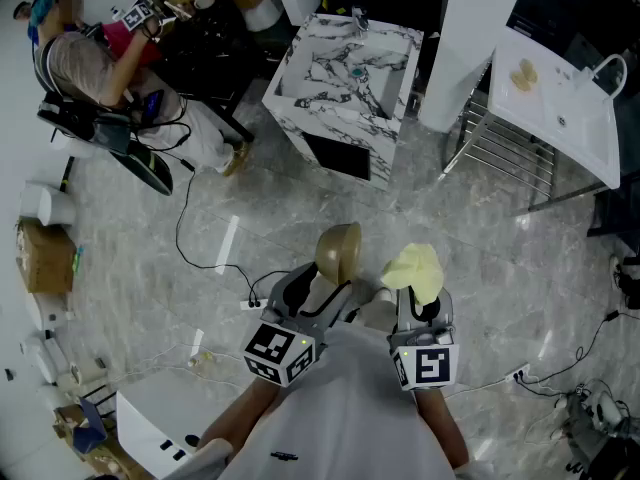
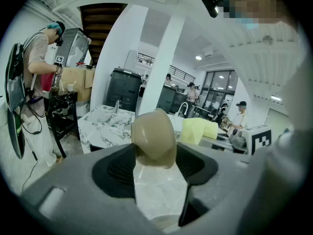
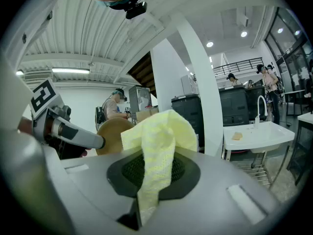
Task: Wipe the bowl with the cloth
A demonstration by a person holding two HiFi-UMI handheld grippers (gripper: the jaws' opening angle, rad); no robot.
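Observation:
A tan bowl (image 1: 339, 251) is held up in the air, pinched by its rim in my left gripper (image 1: 330, 286), which is shut on it. In the left gripper view the bowl (image 2: 153, 137) stands on edge between the jaws. My right gripper (image 1: 416, 303) is shut on a pale yellow cloth (image 1: 416, 271) that bunches above the jaws. The cloth (image 3: 155, 151) drapes down between the jaws in the right gripper view, with the bowl (image 3: 113, 133) just to its left. Bowl and cloth are side by side, a small gap between them.
Below lies a grey marble floor with cables (image 1: 200, 258). A marble-topped counter (image 1: 345, 68) stands ahead, a white sink unit (image 1: 560, 103) on a metal rack at the right. A person (image 1: 95, 68) works at a dark table at the far left. Cardboard boxes (image 1: 45, 258) sit at the left edge.

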